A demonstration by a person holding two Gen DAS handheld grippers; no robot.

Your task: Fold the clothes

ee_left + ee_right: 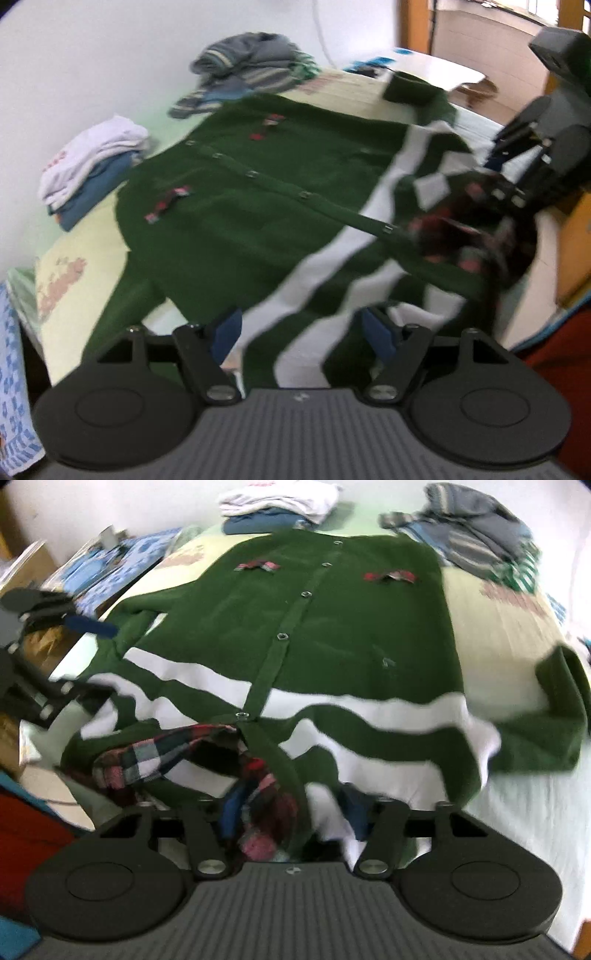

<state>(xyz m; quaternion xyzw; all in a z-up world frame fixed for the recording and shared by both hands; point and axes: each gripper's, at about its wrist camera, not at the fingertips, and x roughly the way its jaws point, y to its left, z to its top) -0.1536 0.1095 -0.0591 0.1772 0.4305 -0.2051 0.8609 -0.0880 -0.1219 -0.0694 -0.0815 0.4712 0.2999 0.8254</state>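
Right wrist view shows a big green cardigan [332, 627] lying flat on the bed [498, 635], front side up, buttons closed down the middle. It has white stripes across the chest and a plaid collar [155, 753] at the near end. One sleeve [554, 716] sticks out to the side, and the other sleeve [410, 86] shows best in the left wrist view, off at the far edge.

I think the laying-out step is done or nearly done, and no fold is made yet. Next, I guess, the sleeves need folding in over the body, so each hand has to reach out to a sleeve or a side edge and pinch it.

The right gripper [293, 814] sits right at the collar end. Its blue fingers [229, 814] are partly apart, with plaid and white cloth bunched between them. The picture is blurry, so I cannot tell if they are pinching the cloth or just over it.

The left gripper [301, 332] has its fingers [225, 334] wide apart. Striped cloth lies below the gap, but the fingers do not seem to press on it.

Past the cardigan, a folded stack [280, 502] sits by the wall, and a loose heap of striped clothes [472, 535] waits beside it.
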